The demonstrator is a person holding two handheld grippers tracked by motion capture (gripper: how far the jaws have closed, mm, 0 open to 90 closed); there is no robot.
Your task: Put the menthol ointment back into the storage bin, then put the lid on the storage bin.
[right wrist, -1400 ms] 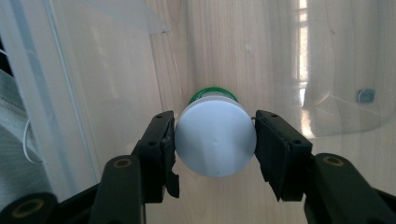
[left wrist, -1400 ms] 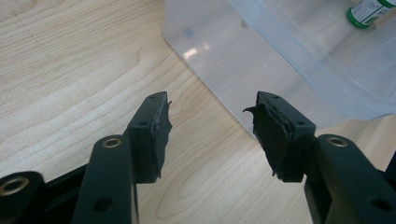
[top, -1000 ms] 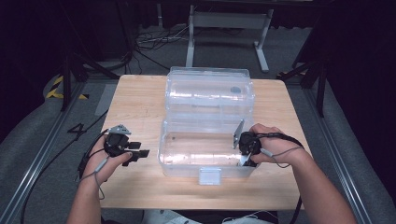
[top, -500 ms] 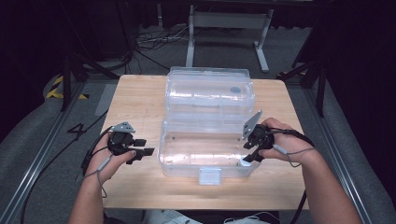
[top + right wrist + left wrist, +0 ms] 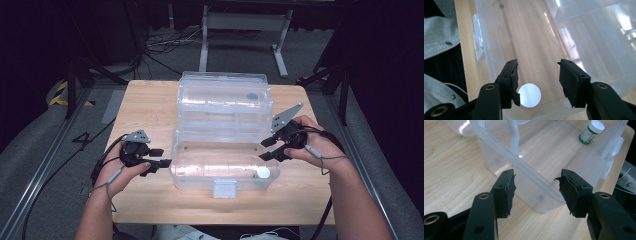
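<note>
The right gripper has lifted off the small white-capped bottle, which stands inside the clear plastic box on the bench; both grippers' fingers stand apart, the left gripper empty beside the box

The right tool hangs open-jawed above a white-capped bottle standing in the clear box.

Lab: dark curtains, floor cables, metal rails
</note>
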